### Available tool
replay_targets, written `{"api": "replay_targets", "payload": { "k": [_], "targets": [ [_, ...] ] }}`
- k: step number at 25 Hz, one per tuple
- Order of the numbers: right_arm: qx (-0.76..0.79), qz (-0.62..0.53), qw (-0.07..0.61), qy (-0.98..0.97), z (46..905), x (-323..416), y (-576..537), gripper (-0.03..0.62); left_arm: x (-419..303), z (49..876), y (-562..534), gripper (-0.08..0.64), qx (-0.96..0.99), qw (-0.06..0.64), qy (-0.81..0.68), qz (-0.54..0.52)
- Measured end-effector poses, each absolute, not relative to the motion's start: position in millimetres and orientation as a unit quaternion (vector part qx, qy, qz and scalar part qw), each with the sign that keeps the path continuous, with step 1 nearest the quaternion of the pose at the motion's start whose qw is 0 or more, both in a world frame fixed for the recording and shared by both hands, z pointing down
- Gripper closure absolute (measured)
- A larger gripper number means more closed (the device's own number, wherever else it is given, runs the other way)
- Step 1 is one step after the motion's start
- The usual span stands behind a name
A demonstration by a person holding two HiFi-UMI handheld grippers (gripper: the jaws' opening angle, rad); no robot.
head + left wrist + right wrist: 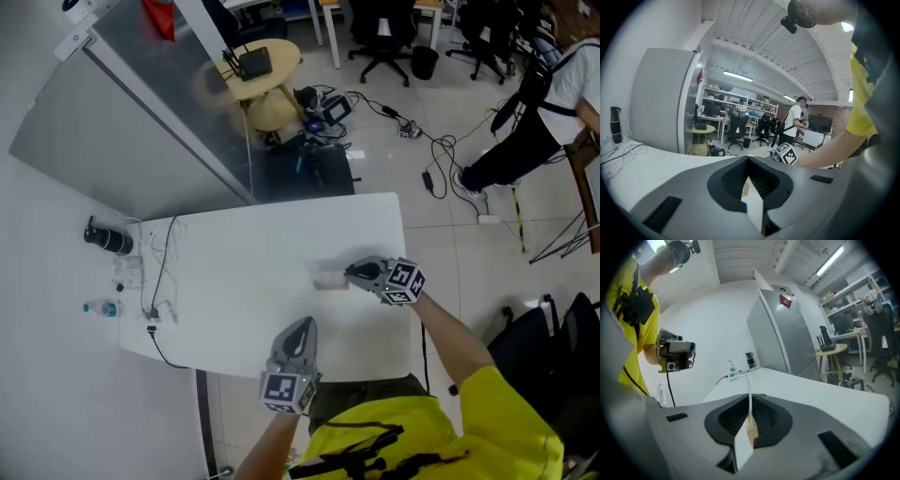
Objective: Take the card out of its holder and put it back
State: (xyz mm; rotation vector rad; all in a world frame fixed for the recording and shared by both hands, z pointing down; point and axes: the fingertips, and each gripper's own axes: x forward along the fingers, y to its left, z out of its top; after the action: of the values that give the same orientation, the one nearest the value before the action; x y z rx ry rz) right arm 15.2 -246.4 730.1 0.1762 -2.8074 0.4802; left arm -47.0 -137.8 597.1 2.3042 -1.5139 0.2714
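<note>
White desk [244, 272] spread below both hands, and the left gripper [301, 325] hung over its near side, jaws pressed together on nothing. To its right, the right gripper [350, 273] was closed narrowly on the thin white card [749, 394]. The card stood upright and edge-on between the pads, with the small tan holder [751, 430] at its foot.
</note>
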Motion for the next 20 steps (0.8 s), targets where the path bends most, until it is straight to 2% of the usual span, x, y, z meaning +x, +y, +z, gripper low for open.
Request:
{"api": "replay_targets", "payload": {
  "k": [20],
  "targets": [
    [0.039, 0.153, 0.125, -0.979, 726, 5, -242, 0.574, -75, 607, -123, 0.559, 0.803, 0.194, -0.553, 0.108]
  ]
}}
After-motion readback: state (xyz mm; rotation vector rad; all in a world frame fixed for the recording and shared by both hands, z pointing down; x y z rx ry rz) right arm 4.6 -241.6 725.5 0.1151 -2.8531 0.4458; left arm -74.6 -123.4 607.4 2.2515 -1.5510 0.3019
